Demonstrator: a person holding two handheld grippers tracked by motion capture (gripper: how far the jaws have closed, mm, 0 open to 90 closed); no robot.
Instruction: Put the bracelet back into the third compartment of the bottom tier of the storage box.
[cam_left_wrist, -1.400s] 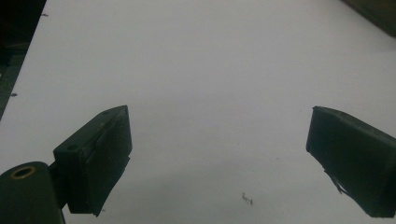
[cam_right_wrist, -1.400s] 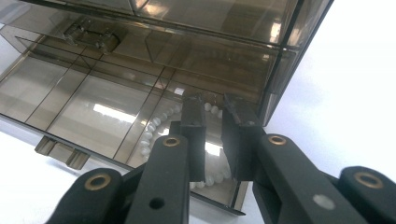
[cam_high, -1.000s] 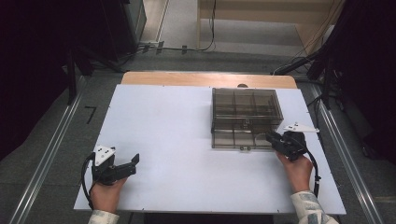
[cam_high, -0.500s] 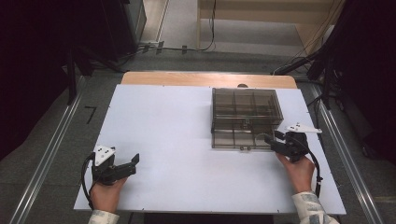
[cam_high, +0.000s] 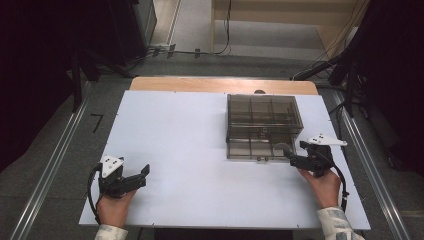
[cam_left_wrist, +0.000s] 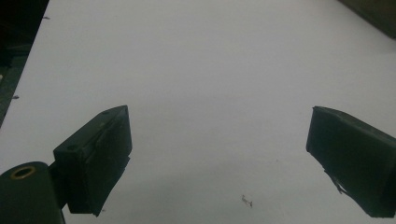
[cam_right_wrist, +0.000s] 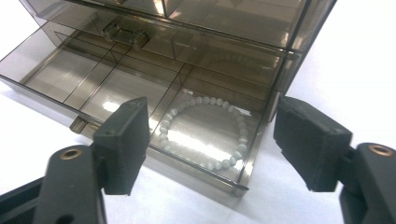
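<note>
Right gripper (cam_right_wrist: 210, 140) at front right corner of smoky translucent plastic drawer box (cam_high: 264, 120); jaws just been opening, now wide, nothing between the pads. White beaded bracelet (cam_right_wrist: 205, 132) lying flat in nearest right compartment of pulled-out drawer (cam_right_wrist: 140, 88). Left gripper (cam_left_wrist: 215, 158) wide open, empty, over white tabletop (cam_high: 175, 130). Risk: jaw clipping drawer rim on withdrawal, shifting the light box or jolting the beads.

A white table (cam_high: 200, 135) fills the middle, with a wooden edge (cam_high: 200, 84) along its far side. Grey floor (cam_high: 75, 135) with metal rails (cam_high: 47, 170) lies left and right; cables (cam_high: 225, 30) trail beyond.
</note>
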